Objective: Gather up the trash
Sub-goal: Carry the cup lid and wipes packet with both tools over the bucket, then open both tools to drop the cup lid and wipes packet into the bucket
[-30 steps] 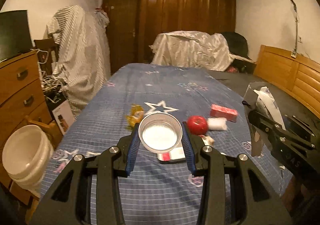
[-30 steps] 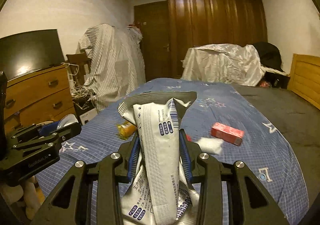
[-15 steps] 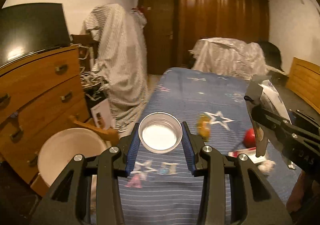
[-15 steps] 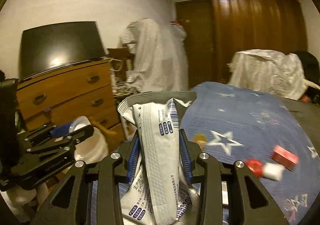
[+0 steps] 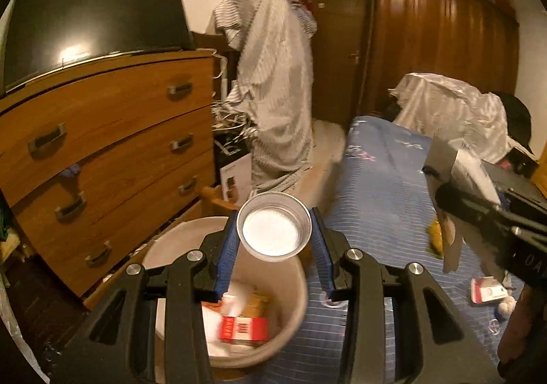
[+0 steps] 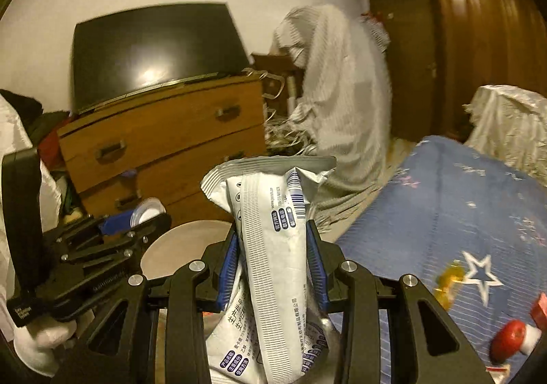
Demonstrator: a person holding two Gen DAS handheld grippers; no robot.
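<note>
Cup: your left tool [image 5: 273, 240] has its blue pads closed on a small clear cup [image 5: 274, 232], mouth toward the camera, hanging over the near rim of the bin [image 5: 301, 295].
Bag: your right tool [image 6: 273, 262] is clamped on a crumpled white-and-silver bag [image 6: 270, 237] that stands up between the pads; it sits over the edge of the bed [image 6: 461, 213], just beside the bin.
Bin: cream, round, on the floor between the dresser [image 5: 102, 144] and the bed; a red-and-white box [image 5: 243, 330] and some paper or card already lie inside.
Still on the bed: a yellow wrapper [image 6: 448, 278], a red round thing [image 6: 509, 338], a red box at the frame edge [image 6: 540, 310], a flat red-and-white packet [image 5: 487, 290], a white wad [image 5: 506, 306].
Risk, cup: let go here and it may strike the rim and bounce to the floor, since it hangs over the edge, not the middle.
Risk, bag: it is tall and floppy; released short of the bin, it lands on the bed or floor.
Risk, tools: both crowd one opening and could knock together.
Count: two tools, two held items, one bin, five loose pieces visible on the bed.
</note>
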